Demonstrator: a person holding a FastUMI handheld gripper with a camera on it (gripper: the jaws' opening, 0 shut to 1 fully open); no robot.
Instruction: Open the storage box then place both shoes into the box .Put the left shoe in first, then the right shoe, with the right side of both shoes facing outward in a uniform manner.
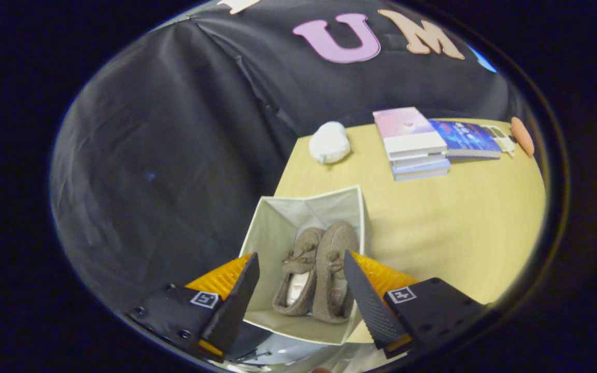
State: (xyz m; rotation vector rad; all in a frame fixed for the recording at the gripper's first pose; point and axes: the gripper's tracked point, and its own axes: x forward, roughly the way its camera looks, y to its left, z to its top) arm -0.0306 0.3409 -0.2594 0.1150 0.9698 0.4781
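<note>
Shoes lie boxed on wooden table, fingers apart.

Light is even and moderate, seemingly from overhead: the pale tabletop reads bright and warm, while the dark cloth wall behind soaks up light and shows only faint creases. Shadows are soft and short, a small one beside the white pouch and under the stack of books. The inside of the storage box is shaded toward its floor, the shoes dim but legible. Fisheye curvature bends the tabletop's edges. The open tongs look slightly soft, with a pale glare below them.
</note>
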